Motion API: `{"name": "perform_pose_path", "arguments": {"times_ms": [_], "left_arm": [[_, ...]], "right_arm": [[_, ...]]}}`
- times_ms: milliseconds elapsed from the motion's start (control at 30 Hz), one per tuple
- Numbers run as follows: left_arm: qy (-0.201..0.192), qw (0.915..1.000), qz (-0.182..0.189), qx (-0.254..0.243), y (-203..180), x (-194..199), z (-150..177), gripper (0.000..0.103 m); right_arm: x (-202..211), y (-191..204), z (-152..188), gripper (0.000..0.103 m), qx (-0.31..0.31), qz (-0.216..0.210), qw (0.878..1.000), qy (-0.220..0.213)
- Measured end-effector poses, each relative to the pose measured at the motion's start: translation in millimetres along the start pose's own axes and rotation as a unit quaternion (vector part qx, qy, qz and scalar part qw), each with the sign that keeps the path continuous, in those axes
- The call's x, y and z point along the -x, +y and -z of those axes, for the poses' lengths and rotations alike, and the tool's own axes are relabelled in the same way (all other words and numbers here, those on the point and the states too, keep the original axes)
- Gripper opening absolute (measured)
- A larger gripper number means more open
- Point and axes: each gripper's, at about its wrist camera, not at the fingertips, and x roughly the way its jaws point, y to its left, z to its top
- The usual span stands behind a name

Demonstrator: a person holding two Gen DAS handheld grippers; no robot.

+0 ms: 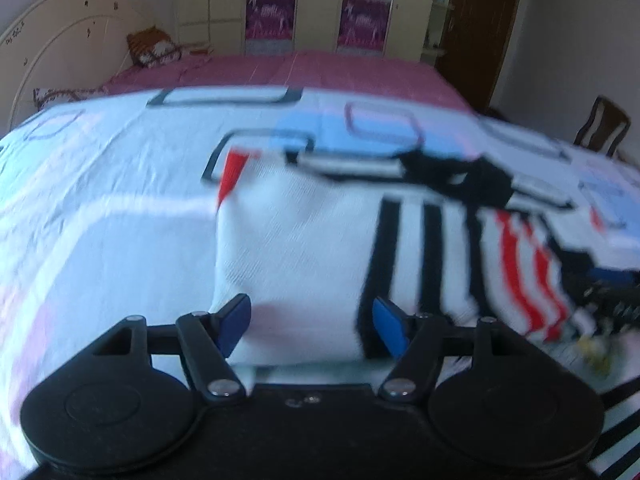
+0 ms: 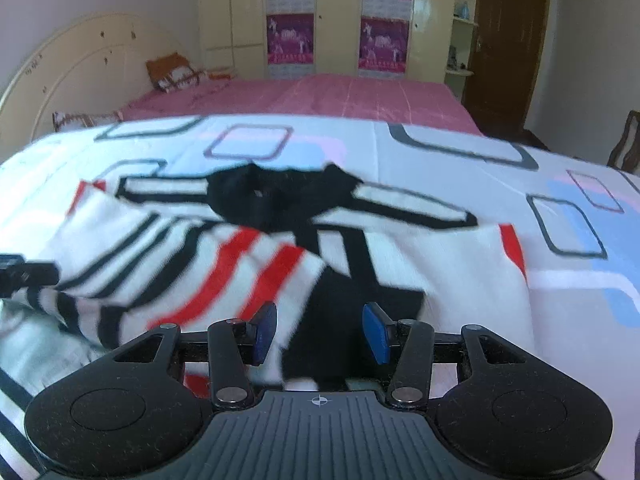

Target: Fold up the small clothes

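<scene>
A small white garment (image 1: pixel 296 240) with black and red stripes and a black collar (image 1: pixel 456 176) lies on the patterned bedsheet (image 1: pixel 100 200). My left gripper (image 1: pixel 312 330) is open, its blue pads either side of the garment's near white edge. In the right wrist view the same garment (image 2: pixel 460 280) shows, with a striped part (image 2: pixel 192 256) folded over its left side and the black collar (image 2: pixel 276 196) at the far end. My right gripper (image 2: pixel 320 334) is open over the garment's near black patch. The left gripper (image 2: pixel 16 274) shows at the left edge.
The white sheet with rounded-square prints (image 2: pixel 500 148) covers the near bed. Beyond it lie a pink bedspread (image 2: pixel 320 96), pillows (image 2: pixel 176 74) and a cream headboard (image 2: pixel 80 52). A wardrobe (image 2: pixel 340 16) and brown door (image 2: pixel 508 40) stand behind. A wooden chair (image 1: pixel 604 126) is at right.
</scene>
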Motion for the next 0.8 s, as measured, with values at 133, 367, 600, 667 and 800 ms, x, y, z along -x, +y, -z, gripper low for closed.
{"name": "perform_pose_path", "arguments": {"times_ms": [133,367,600,667,800], "left_arm": [[-0.003,0.9998,-0.011,-0.015,1.7,-5.8,3.9,0.068],[-0.003,0.9994,-0.025,-0.022,-2.4,-9.1,5.9,0.07],[0.003,0.9989,-0.041,-0.023,-7.5,-12.2,3.6,0.071],[0.006,0.9985,-0.048,-0.024,-10.0,-12.3,3.1,0.071],[0.015,0.9972,-0.068,-0.026,-16.1,-13.3,0.6,0.073]], "right_arm": [[-3.4,-12.9,7.5,0.049,-0.008,0.007,1.0,0.009],[-3.9,-22.9,13.1,0.049,-0.006,0.007,1.0,0.019],[-5.7,-23.2,12.8,0.049,0.002,0.001,1.0,0.022],[-5.7,-25.9,13.4,0.049,0.004,-0.006,1.0,0.021],[-5.6,-28.2,14.2,0.049,0.011,-0.015,1.0,0.018]]}}
